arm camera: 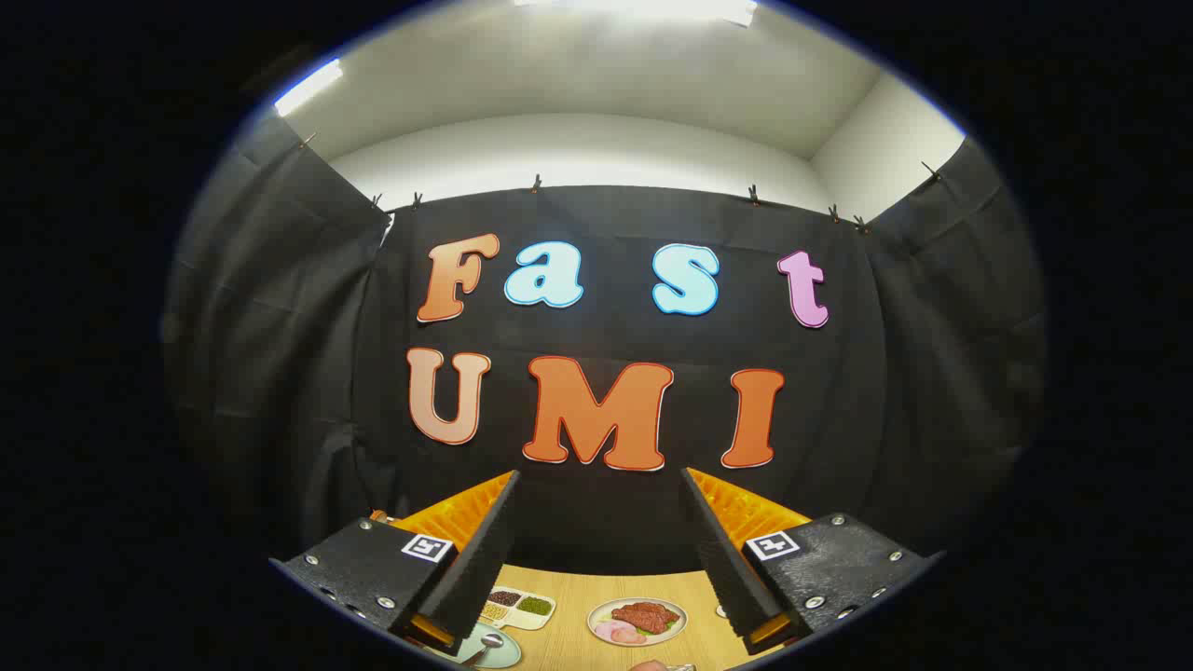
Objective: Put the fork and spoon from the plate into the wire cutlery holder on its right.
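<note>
Fingers of the tool loom at the bottom of the frame, spread wide with nothing held between them, and they point up at the black cloth wall rather than down at the work. That wall takes most of the frame, with a white ceiling and a bright light strip in the upper left.

Low in the gap between the fingers, only a thin slice of the wooden bench gets through. At bottom centre sits a round plate of food, reddish meat with something pink and green beside it. Whether that is real food or a picture, I cannot tell. To its left lies a divided tray with dark, pale and green fillings, partly tucked behind the left finger.

Down at the lower left, a pale greenish plate is cut off by the finger and the edge of the view. On it, a spoon shows its bowl and a stub of handle, no more. At the very bottom centre a small pinkish shape and a bit of metal peek in, too clipped to name. Near the right finger, a tiny white spot sits on the bench.
</note>
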The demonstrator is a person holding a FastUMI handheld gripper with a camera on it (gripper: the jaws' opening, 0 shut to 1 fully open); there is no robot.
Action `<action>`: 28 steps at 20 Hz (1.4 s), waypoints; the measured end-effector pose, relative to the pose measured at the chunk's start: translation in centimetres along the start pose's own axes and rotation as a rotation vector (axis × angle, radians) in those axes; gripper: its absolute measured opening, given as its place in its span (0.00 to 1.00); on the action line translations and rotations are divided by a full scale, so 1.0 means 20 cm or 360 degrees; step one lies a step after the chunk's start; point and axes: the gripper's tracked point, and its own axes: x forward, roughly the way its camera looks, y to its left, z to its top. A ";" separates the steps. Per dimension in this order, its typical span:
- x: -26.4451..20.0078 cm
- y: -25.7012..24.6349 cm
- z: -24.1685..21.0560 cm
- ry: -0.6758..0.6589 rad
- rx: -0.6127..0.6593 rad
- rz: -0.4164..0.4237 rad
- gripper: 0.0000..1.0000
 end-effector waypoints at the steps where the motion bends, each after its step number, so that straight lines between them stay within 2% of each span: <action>1: 0.00 0.00 0.01 -0.0006 0.0003 0.0000 0.98; 11: 0.03 0.03 0.04 -0.0027 -0.0006 -0.0006 0.98; 16: 0.06 0.08 -0.03 0.0023 -0.0011 0.0011 0.98; 18: 0.09 0.08 -0.15 0.0118 -0.0032 0.0006 0.98; 23: 0.14 0.25 -0.43 0.0403 0.0053 0.0143 0.99; 28: 0.13 0.49 -0.84 0.0841 0.0177 0.0290 0.99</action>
